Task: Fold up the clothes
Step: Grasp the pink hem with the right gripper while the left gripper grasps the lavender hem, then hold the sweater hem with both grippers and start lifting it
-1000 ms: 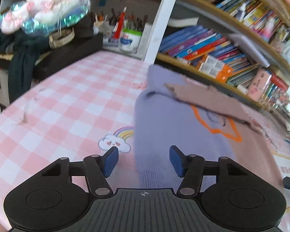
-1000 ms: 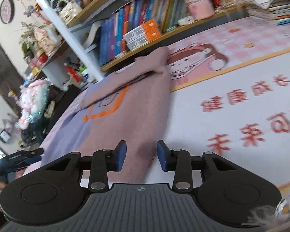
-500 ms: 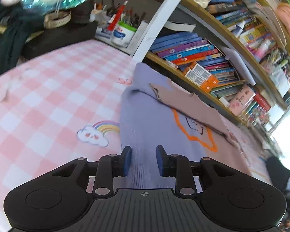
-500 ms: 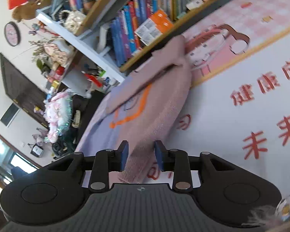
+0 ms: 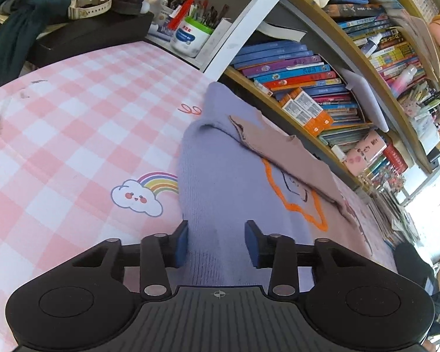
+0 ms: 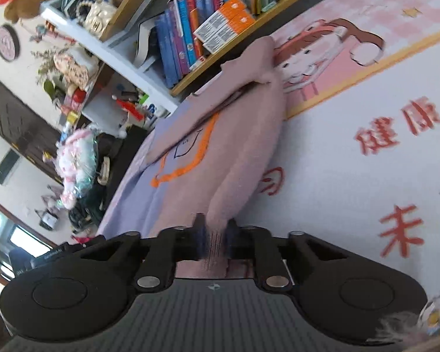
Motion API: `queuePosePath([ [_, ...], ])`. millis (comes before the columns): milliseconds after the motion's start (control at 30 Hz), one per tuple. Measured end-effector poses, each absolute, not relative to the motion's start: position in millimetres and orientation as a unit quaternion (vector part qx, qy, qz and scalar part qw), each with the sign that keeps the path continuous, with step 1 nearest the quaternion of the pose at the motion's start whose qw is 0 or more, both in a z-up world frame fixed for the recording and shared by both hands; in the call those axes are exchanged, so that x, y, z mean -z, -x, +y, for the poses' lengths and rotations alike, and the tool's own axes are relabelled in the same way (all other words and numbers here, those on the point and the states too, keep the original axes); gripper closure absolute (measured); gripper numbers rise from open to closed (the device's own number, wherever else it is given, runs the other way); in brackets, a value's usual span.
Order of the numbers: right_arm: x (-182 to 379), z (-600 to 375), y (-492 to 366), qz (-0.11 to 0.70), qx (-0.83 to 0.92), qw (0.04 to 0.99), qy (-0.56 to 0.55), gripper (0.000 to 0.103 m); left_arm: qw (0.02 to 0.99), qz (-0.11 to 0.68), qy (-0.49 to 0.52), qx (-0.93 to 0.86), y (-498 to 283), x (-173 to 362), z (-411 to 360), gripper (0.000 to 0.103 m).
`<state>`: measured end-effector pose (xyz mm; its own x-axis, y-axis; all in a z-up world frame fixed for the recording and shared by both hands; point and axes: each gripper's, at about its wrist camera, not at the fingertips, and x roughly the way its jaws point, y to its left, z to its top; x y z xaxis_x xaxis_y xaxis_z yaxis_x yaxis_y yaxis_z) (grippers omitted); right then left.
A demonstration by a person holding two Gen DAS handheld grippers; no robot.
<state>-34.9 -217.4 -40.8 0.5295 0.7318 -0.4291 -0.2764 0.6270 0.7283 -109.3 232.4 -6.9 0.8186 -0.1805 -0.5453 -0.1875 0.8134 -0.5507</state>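
A knitted sweater lies flat on the mat, its lavender half [image 5: 228, 176] to the left and its pink half [image 6: 237, 158] to the right. An orange star outline sits on its chest and a sleeve is folded across the top. My left gripper [image 5: 217, 240] straddles the lavender hem. Its jaws are opening, with the cloth between the blue pads [image 5: 181, 243]. My right gripper [image 6: 215, 234] is shut on the pink hem, which bunches up into a ridge between its fingers.
The sweater lies on a pink checked mat [image 5: 73, 135] that turns white with red characters [image 6: 352, 176] on the right. Bookshelves [image 5: 302, 88] run just behind the sweater. A cup of pens [image 5: 190, 33] and a dark cabinet [image 5: 88, 35] stand at the far left.
The right jaws have closed onto the pink hem. The left jaws came in around the lavender hem, then widened a little. Both views have rolled.
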Motion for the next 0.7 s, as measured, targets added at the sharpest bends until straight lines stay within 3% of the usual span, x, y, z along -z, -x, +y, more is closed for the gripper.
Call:
queuePosePath([
  [100, 40.6, -226.7, 40.0, 0.369, -0.304, 0.824, -0.304, 0.094, 0.899, 0.309, 0.310, 0.014, 109.6, 11.2, 229.7, 0.089],
  [700, 30.4, -311.3, 147.0, 0.351, -0.306, 0.834, -0.297, 0.094, 0.891, 0.341, 0.275, 0.122, 170.0, -3.8, 162.8, 0.090],
])
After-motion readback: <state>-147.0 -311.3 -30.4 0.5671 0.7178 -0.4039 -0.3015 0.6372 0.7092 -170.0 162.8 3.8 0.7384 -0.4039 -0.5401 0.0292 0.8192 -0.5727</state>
